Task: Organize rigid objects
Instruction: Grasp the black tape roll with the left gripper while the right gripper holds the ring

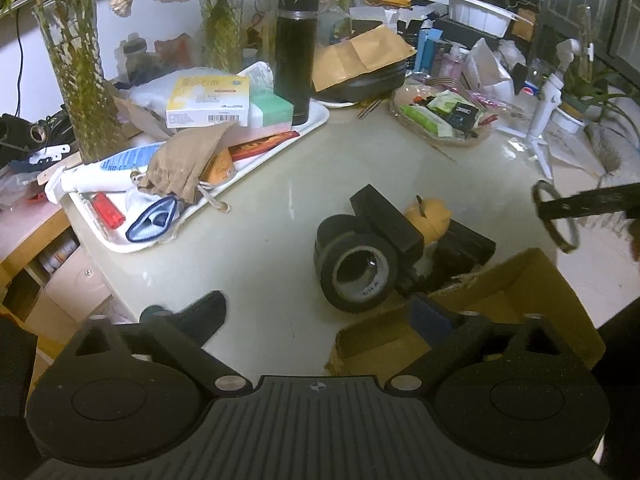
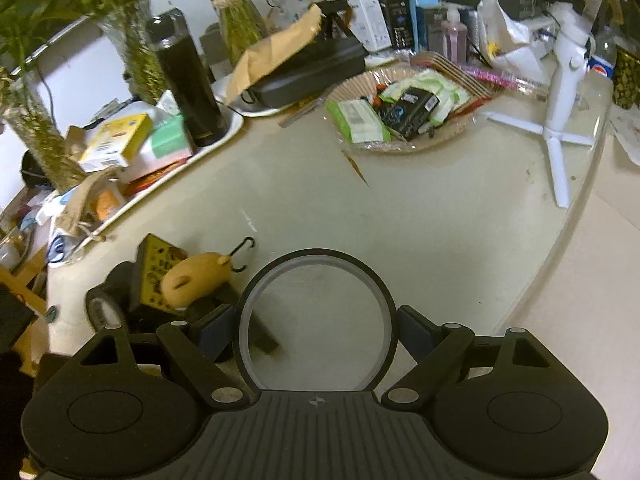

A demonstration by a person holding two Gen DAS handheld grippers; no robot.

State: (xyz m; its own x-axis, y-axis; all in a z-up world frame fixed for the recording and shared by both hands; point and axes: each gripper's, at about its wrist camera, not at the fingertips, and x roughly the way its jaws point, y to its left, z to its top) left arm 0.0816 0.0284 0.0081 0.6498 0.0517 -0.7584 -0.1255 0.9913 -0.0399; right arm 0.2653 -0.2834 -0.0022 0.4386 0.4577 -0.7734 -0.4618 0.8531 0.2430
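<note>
My right gripper [image 2: 316,322] is shut on a thin black tape ring [image 2: 316,260], held upright above the table; it also shows at the right edge of the left wrist view [image 1: 556,216]. A pile lies on the table: two black tape rolls [image 1: 356,272], a black block [image 1: 386,218], a yellow toy pig [image 1: 430,218] and another black block [image 1: 466,246]. In the right wrist view the pig [image 2: 196,278] lies by a yellow-faced box [image 2: 156,276]. My left gripper [image 1: 316,316] is open, its right finger [image 1: 434,318] over an open cardboard box [image 1: 532,280].
A white tray [image 1: 316,124] at the left holds a black flask [image 1: 294,56], boxes, a cloth pouch and a red lighter. A wicker basket [image 2: 400,144] of packets and a white tripod stand [image 2: 560,80] sit at the back. The curved table edge [image 2: 576,216] runs on the right.
</note>
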